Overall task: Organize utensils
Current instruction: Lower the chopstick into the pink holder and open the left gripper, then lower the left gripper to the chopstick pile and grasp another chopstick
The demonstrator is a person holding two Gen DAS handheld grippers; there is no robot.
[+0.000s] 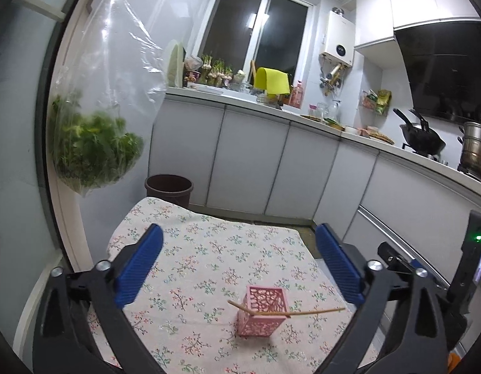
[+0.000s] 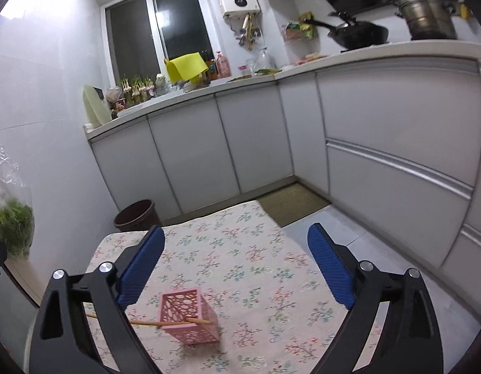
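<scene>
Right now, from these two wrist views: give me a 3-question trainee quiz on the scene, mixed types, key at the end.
1. True or false: the pink holder stands upright on the floral tablecloth.
2. Multiple choice: the wooden chopstick is
A. gripped by the left gripper
B. lying across the holder's top rim
C. flat on the cloth
3. Fill in: both the left gripper and the right gripper are ____ and hold nothing.

Key:
1. True.
2. B; it rests across the rim with its ends sticking out past both sides, also seen from the right wrist.
3. Open; jaws spread wide in both views.
</scene>
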